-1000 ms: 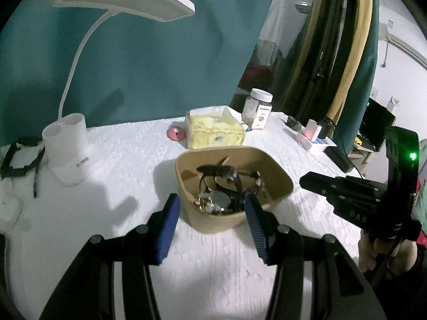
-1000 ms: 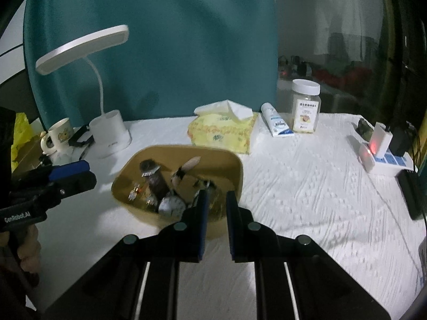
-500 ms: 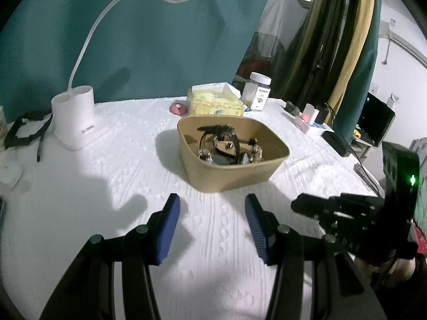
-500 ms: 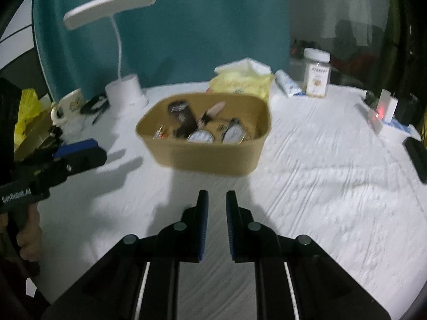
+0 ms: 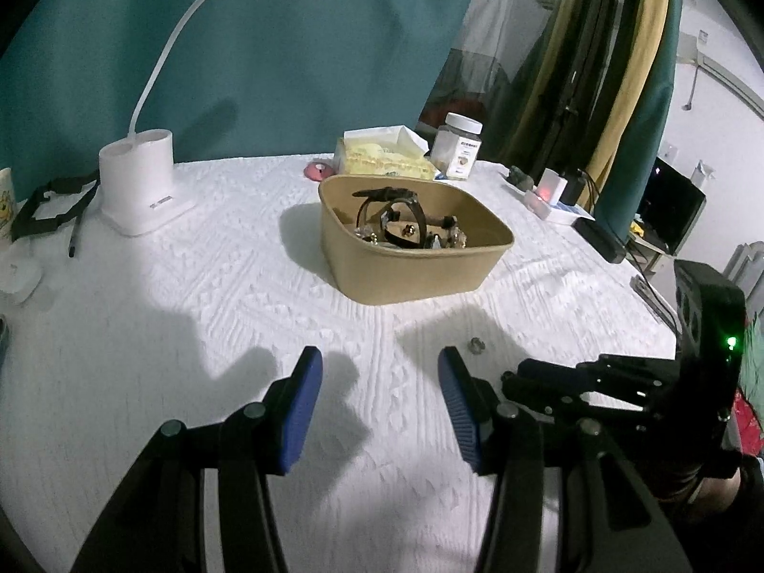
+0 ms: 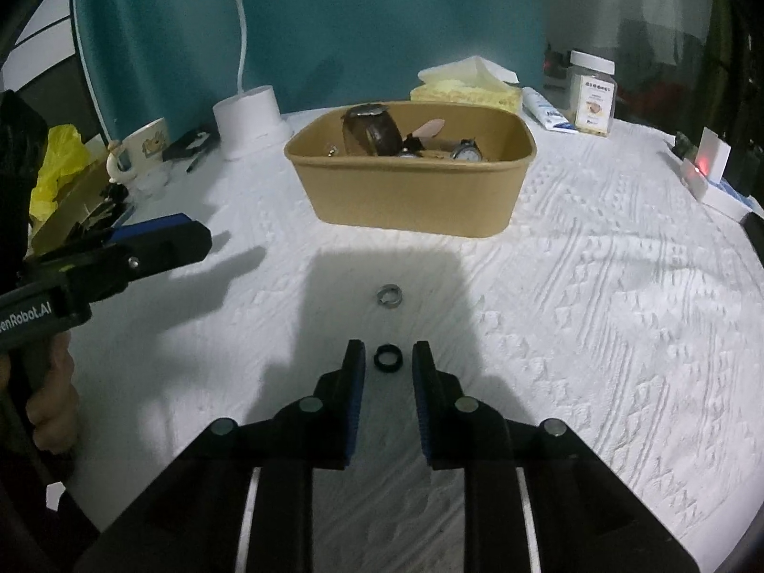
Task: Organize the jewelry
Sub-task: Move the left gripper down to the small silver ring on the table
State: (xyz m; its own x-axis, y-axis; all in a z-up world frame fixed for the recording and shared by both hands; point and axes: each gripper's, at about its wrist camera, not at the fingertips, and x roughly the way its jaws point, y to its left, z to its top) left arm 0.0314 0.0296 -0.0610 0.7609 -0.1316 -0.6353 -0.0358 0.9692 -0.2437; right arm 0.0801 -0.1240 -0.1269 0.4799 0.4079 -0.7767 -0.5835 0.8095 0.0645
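Hovering low over the white textured worktop (image 6: 597, 310), your right gripper (image 6: 387, 360) has a small dark ring (image 6: 387, 358) lying between its fingers (image 6: 354, 372) at lower centre of the right wrist view. The jaws are opening, with a narrow gap; the pads stand clear of the ring on both sides, so nothing is gripped. It reads as a set-down, though you could equally be lining up a pick.

A second, silver ring (image 6: 389, 295) lies just above it in the frame, apart from the dark one and short of the tan bin (image 6: 410, 200). The two lined up suggests rings are being sorted out of the bin in a row.

The bin sits at upper centre, holding watches (image 6: 375, 131) and small pieces heaped together.

Your left gripper (image 5: 377, 377) hangs at lower centre of its own view, fingers about half open, empty, parked aside and leaving the right room to work.
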